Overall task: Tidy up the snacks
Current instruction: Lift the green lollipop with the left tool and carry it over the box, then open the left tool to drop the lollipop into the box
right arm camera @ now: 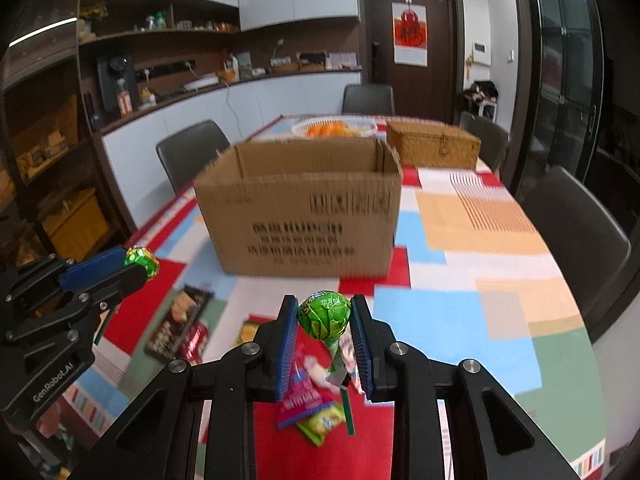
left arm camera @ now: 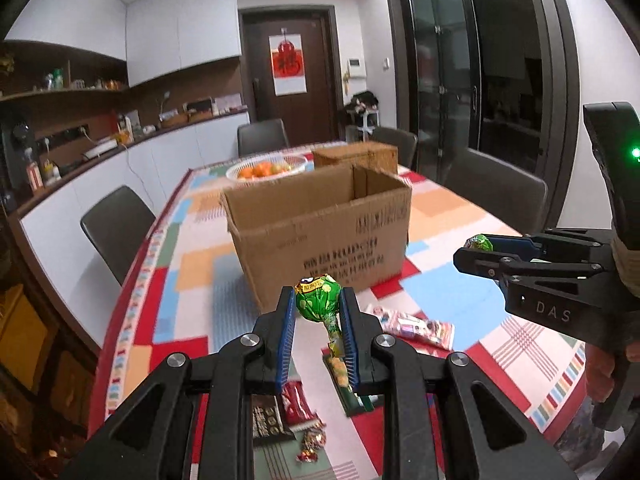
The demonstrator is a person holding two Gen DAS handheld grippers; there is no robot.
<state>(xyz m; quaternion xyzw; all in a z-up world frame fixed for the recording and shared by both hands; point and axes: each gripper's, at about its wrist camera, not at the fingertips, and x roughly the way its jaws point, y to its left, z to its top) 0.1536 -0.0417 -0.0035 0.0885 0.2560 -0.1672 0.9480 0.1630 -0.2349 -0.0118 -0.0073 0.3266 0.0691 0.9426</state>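
Now both grippers are up off the table, each with a lollipop. The left gripper (left arm camera: 318, 300) has its blue pads clamped on a green lollipop (left arm camera: 318, 296), wrapped head upright between the fingertips, stick trailing down between the jaws. The right gripper (right arm camera: 325, 312) is likewise closed tight on a second green lollipop (right arm camera: 325, 314), its green stick hanging below. Straight ahead sits the open cardboard box (right arm camera: 298, 204) on the patchwork tablecloth (right arm camera: 500, 216), well apart from both lollipops. Beneath the grippers, loose snack packets (right arm camera: 306, 400) lie scattered on the cloth; their labels are too blurred to read. Behind the box, a white basket of oranges (left arm camera: 266, 168) and a wicker case (right arm camera: 434, 144).
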